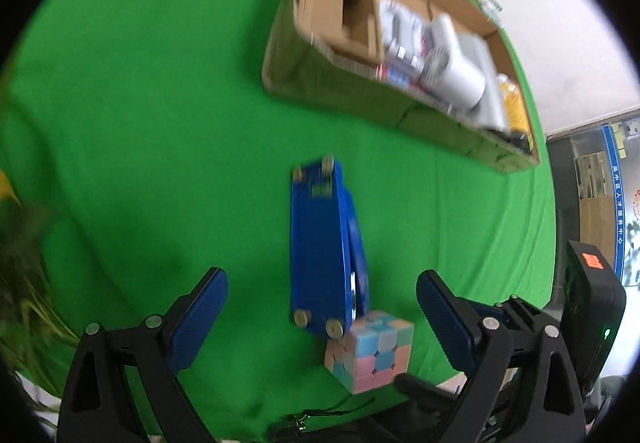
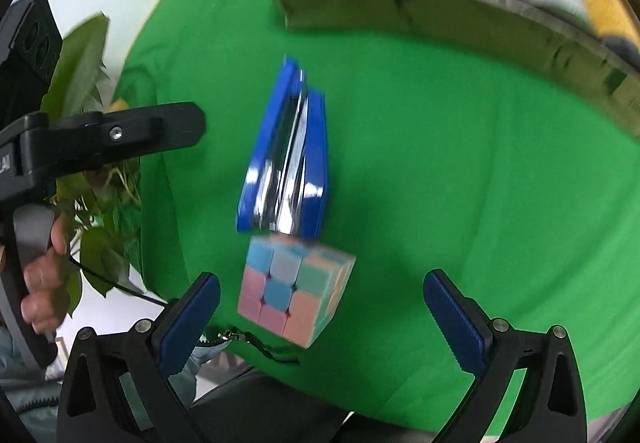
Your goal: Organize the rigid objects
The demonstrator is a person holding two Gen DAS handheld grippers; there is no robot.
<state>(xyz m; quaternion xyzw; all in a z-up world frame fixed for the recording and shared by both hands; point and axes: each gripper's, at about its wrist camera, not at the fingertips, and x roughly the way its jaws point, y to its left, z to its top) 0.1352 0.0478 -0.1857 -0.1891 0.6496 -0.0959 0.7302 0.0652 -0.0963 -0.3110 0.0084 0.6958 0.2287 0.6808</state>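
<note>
Fig. Approach step, both wrist views; motion blur throughout.

Objects: a blue stapler (image 1: pixel 326 247) lies on its side on the green-covered desk (image 1: pixel 160 123), mid-desk, long axis running from the near edge toward the cardboard box (image 1: pixel 384 99) at the far edge. A pastel puzzle cube (image 1: pixel 370 351) sits at the stapler's near end, touching or just beside it (blur prevents a firm call), close to the desk's near edge. The box already holds a white cylinder, printed packets and a yellow item; its left compartment looks mostly bare.

Left tongs (image 1: pixel 322 319): released, spread wide, nothing between the pads; stapler's near end and the cube lie under the gap. Right tongs (image 2: pixel 322 319): likewise released and wide, cube (image 2: pixel 296 291) roughly centred under the gap, stapler (image 2: pixel 286 159) just beyond it. Neither pair touches anything. In the right view a hand (image 2: pixel 40 283) grips the handle of the other tool, by a leafy plant at the desk's left edge.

Step in hand (judgement): reach phase of a pick; nothing lifted yet. Both tongs aim at the same small area, so presumably one takes the cube, the other the stapler.

Next move calls for: lowering until pads bracket opposite flat faces of the cube; for the stapler, a grip across its narrow width near mid-length, w/ care not to nudge the adjoining cube. Likely destination: the box, though the task does not name it.
</note>
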